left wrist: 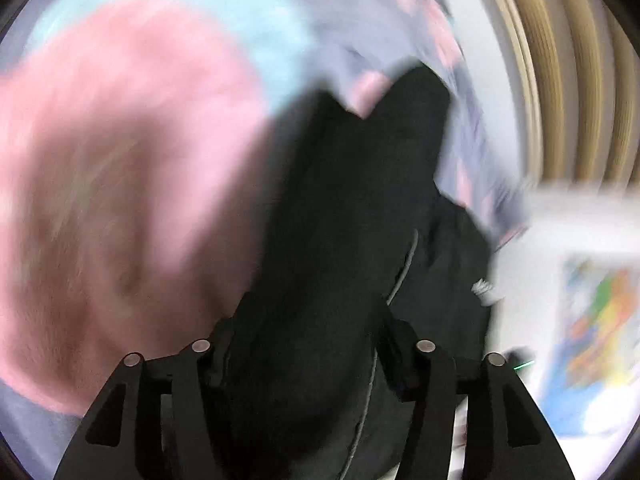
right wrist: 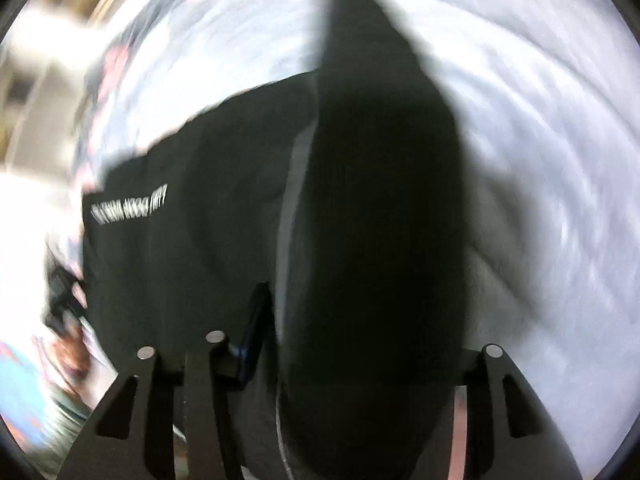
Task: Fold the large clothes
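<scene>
A blurred pink fleece blanket (left wrist: pixel 120 184) lies left of the black fabric garment (left wrist: pixel 344 216), which fills the left gripper (left wrist: pixel 308 332); whether its jaws pinch is unclear. The right gripper (right wrist: pixel 360 344) likewise straddles the garment over pale bedding (right wrist: pixel 560 160), its grip hidden.

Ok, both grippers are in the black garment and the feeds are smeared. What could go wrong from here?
1. Both views are motion-blurred, so I cannot tell whether either gripper truly pinches the black garment; a loose bunch could slip out mid-fold.
2. In the left wrist view the pink blanket lies right against the garment and might get dragged along.
3. In the right wrist view thick folds fill the right gripper, hiding one finger; it may have caught several layers, which would leave the fold uneven.
</scene>
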Available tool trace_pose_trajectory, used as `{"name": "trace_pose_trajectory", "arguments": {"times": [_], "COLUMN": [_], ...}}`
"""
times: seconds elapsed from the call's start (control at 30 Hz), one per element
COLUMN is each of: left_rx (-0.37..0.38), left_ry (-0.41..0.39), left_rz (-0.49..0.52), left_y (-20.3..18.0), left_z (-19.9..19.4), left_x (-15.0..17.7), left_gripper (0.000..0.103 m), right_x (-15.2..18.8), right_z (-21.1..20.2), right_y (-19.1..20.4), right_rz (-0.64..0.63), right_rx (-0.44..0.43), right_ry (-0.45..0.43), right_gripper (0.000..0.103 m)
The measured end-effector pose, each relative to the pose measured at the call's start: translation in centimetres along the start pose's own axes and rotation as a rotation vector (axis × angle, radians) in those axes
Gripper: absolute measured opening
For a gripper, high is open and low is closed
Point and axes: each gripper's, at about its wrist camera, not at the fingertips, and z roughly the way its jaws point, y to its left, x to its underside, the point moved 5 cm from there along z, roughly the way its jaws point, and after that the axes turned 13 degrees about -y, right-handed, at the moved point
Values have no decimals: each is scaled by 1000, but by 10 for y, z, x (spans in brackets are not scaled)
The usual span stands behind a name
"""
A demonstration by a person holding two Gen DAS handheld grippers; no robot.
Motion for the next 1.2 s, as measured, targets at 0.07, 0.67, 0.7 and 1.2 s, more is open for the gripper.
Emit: {"name": "trace_pose_trajectory", "arguments": {"times": [0.07,0.67,0.7,1.2], "left_rx": [20,-60,-70,-350], "left_ry": [-24,-89,-76,-136], "left_rz": [-57,532,539,590], "left_y": [12,-159,-158,-130], "left_z": [-25,-19,-6,66], "left_x": [-5,47,55,70], "left_gripper": [58,71,71,71], "right_x": [-8,12,16,41], "right_z": [-15,-46,-34,13], "right_y": [-6,94,92,52], "right_rz": [37,-377,-364,-262], "right_rx": [-15,149,152,221], "right_ry": [-28,-152,-142,-63], "right_gripper": [54,71,71,71]}}
